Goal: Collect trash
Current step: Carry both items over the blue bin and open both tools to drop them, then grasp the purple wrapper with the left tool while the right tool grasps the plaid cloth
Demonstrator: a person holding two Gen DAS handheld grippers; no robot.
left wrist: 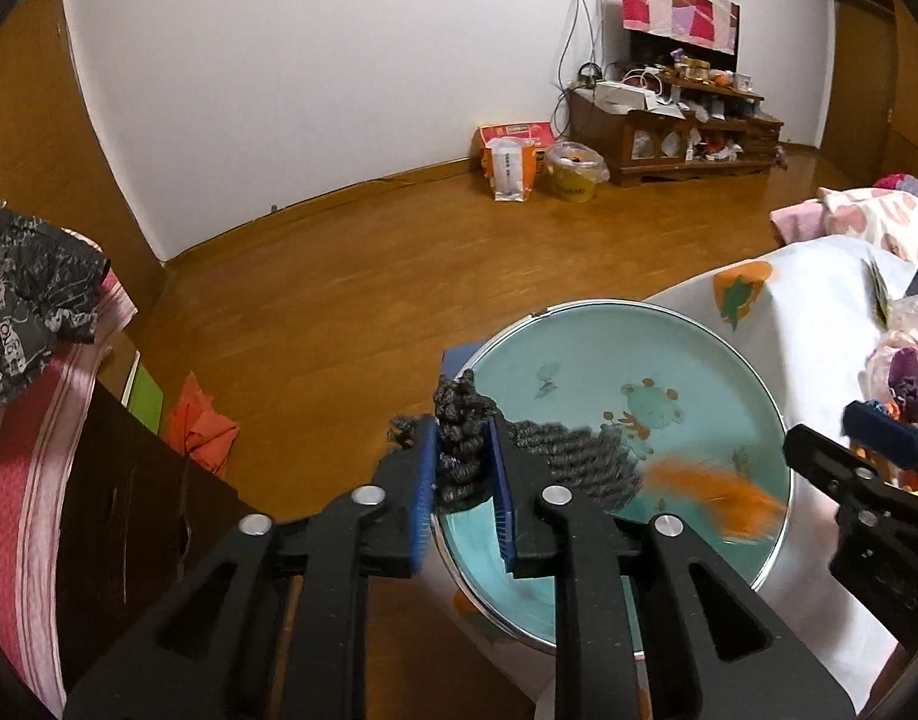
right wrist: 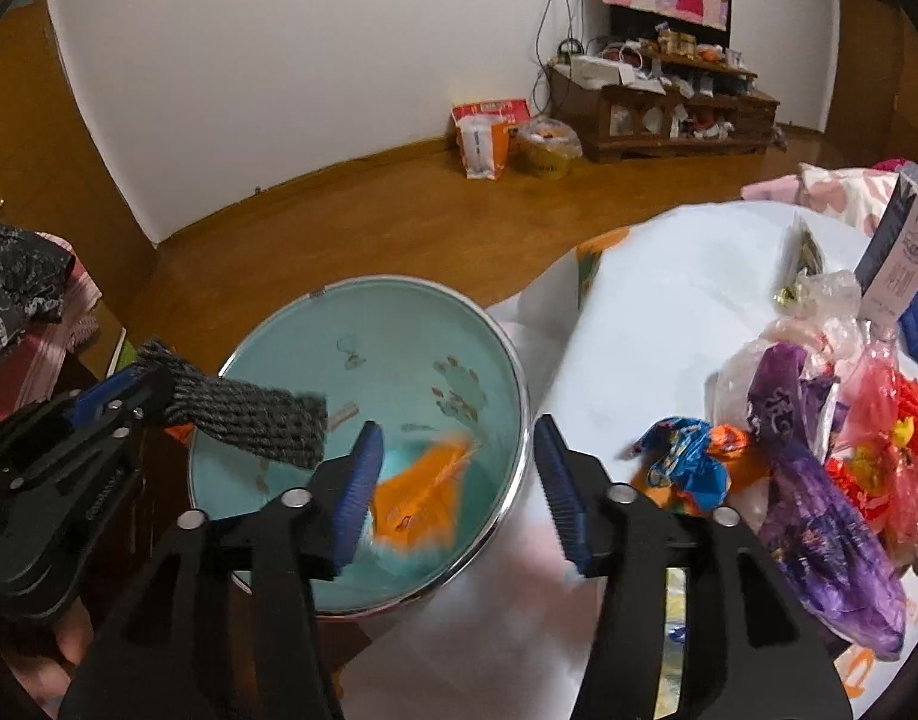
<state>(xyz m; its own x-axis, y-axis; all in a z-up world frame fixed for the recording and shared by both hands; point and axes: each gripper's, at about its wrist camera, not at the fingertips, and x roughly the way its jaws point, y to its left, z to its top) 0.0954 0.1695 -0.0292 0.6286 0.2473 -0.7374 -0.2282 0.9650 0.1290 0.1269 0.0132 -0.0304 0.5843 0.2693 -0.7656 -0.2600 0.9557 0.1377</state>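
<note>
A round teal bin [left wrist: 579, 354] with a metal rim stands beside a white-covered table; it also shows in the right wrist view [right wrist: 399, 324]. My left gripper [left wrist: 464, 468] is shut on a grey knitted strap [left wrist: 459, 450] at the bin's rim; the strap [right wrist: 249, 414] hangs over the bin. A blurred orange wrapper [right wrist: 423, 492] lies inside the bin, also seen in the left wrist view [left wrist: 717, 492]. My right gripper [right wrist: 453, 480] is open and empty, over the bin's right rim. Crumpled wrappers [right wrist: 693, 468] and a purple bag [right wrist: 819, 510] lie on the table.
The white table cloth [right wrist: 669, 312] holds plastic bags and a blue-and-white carton [right wrist: 903, 252] at the right. A dark cabinet with a striped cloth [left wrist: 33, 420] is at the left. Wooden floor [left wrist: 369, 276] stretches to a cluttered TV stand [left wrist: 675, 126].
</note>
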